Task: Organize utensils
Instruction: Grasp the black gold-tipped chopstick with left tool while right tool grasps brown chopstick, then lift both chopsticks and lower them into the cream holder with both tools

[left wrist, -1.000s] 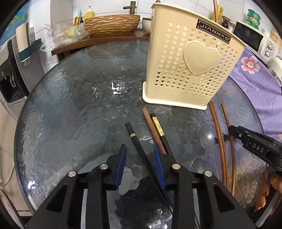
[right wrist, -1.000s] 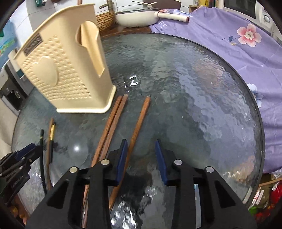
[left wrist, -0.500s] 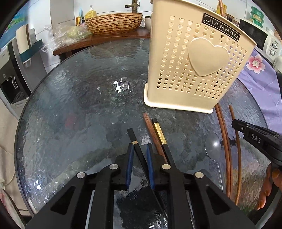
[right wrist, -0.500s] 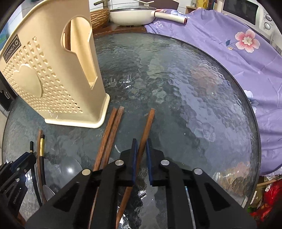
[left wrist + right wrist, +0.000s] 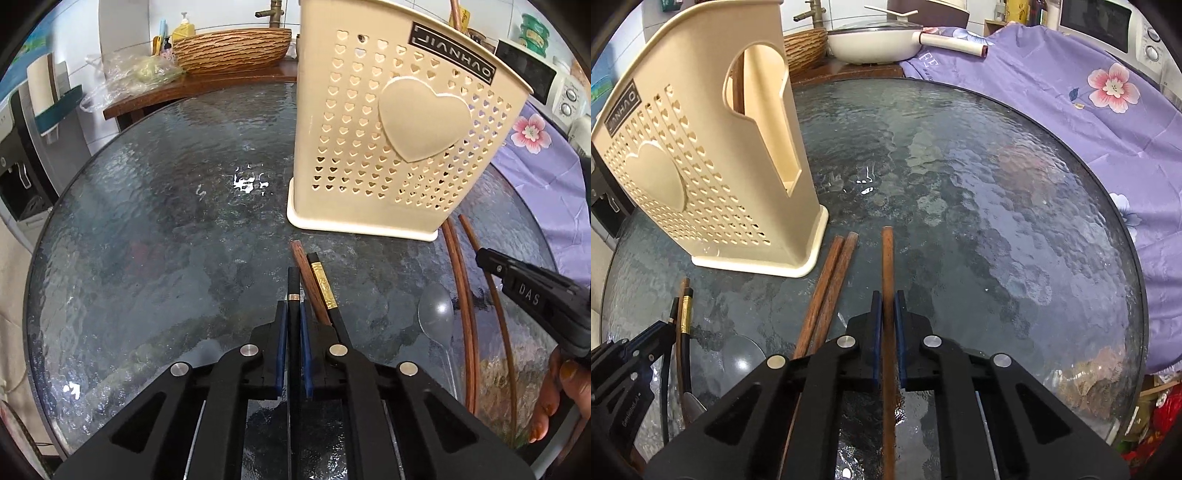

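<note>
Each black claw (image 5: pixel 293 321) has blue pads (image 5: pixel 280 347) and silver screws (one marked "DAS").

The cream holder (image 5: pixel 402 122) is pierced with heart-shaped holes; a black chopstick (image 5: pixel 293 284) has a gold band; the purple cloth (image 5: pixel 1071 92) carries pink flowers.

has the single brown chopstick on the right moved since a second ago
Yes. In the right wrist view, the brown chopstick slanted toward the cream holder earlier; now it points straight ahead, clamped in the right gripper.
</note>
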